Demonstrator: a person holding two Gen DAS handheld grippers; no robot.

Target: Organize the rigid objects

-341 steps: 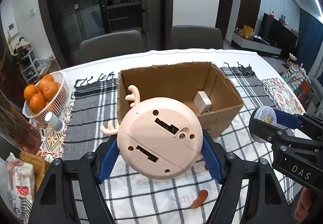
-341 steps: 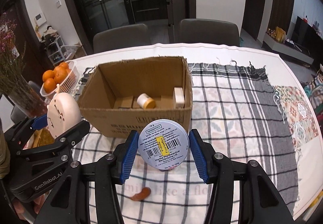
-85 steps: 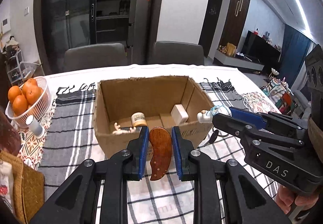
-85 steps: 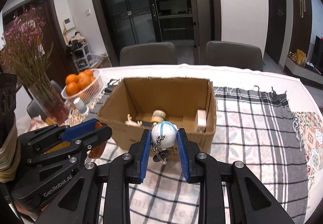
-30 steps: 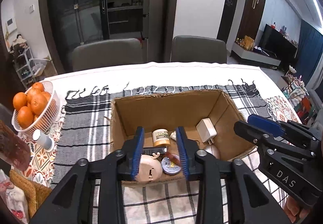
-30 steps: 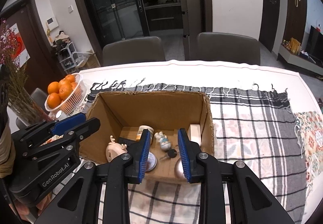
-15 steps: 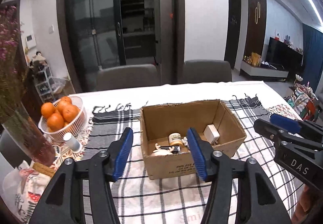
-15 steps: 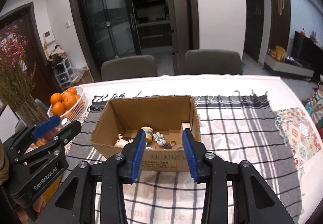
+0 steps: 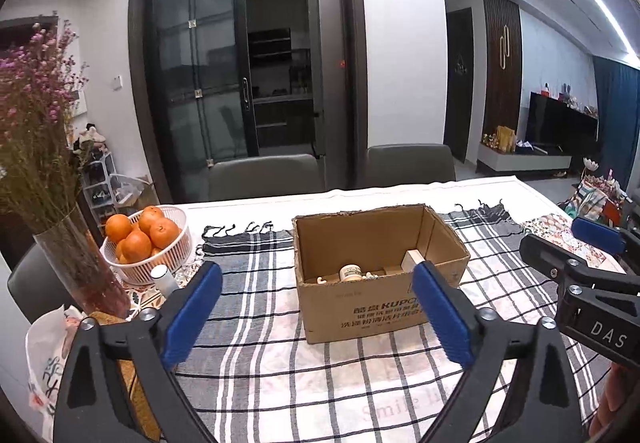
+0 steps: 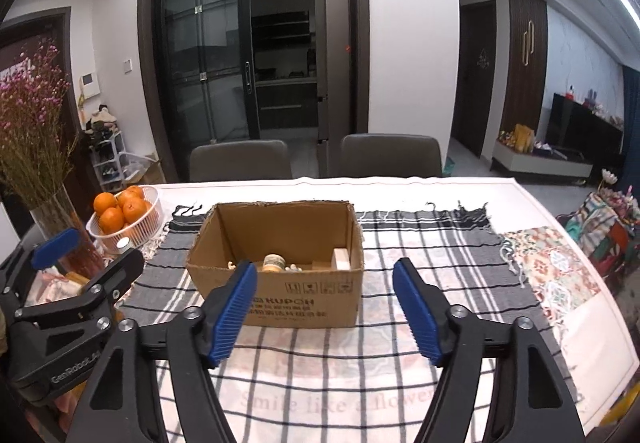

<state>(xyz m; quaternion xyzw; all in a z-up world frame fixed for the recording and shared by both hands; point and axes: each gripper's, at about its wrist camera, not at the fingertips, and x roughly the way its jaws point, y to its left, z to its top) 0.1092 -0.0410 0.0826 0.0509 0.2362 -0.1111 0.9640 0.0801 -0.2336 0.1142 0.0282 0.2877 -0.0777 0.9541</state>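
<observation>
Checked cloth (image 9: 256, 327) covers the table ahead of both grippers. On it, straight beyond the left gripper (image 9: 316, 293) and the right gripper (image 10: 325, 289), sits the cardboard box (image 10: 304, 307), holding a small jar (image 10: 273, 262) and a white block (image 10: 341, 258). Both grippers' jaws stand wide apart, empty.

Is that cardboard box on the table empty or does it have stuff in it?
Not empty: the cardboard box holds a small jar and a white block.
</observation>
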